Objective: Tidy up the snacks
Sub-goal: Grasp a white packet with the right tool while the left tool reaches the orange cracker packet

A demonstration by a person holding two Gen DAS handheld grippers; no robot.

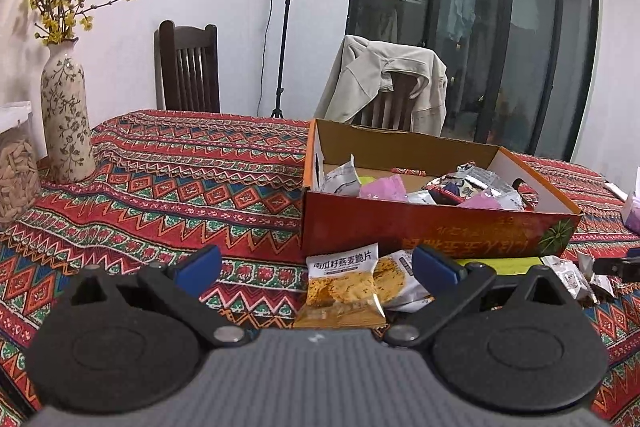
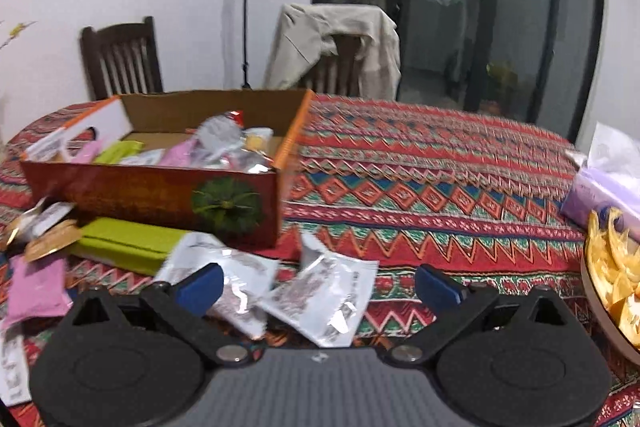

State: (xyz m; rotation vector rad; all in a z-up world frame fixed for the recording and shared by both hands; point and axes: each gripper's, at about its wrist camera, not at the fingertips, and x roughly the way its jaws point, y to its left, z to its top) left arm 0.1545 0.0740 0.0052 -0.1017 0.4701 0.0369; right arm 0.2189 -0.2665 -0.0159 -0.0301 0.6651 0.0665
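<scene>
Snack packets (image 1: 342, 285) lie loose on the tabletop just before the orange box's (image 1: 420, 227) near wall; more sit inside. My left gripper (image 1: 316, 265) and right gripper (image 2: 318, 285) both gape wide, empty. Risk: slick foil packets (image 2: 324, 297) overlap, so a pinch may lift two or slip.

The right wrist view is motion-blurred, so print on the silver packets (image 2: 324, 295) cannot be read. A bowl of orange pieces (image 2: 612, 279) is cut by the right edge. In the left view, the jar (image 1: 16, 167) is cropped at the left edge, and the box (image 1: 436, 227) hides the green packet's (image 1: 500, 264) far side.
</scene>
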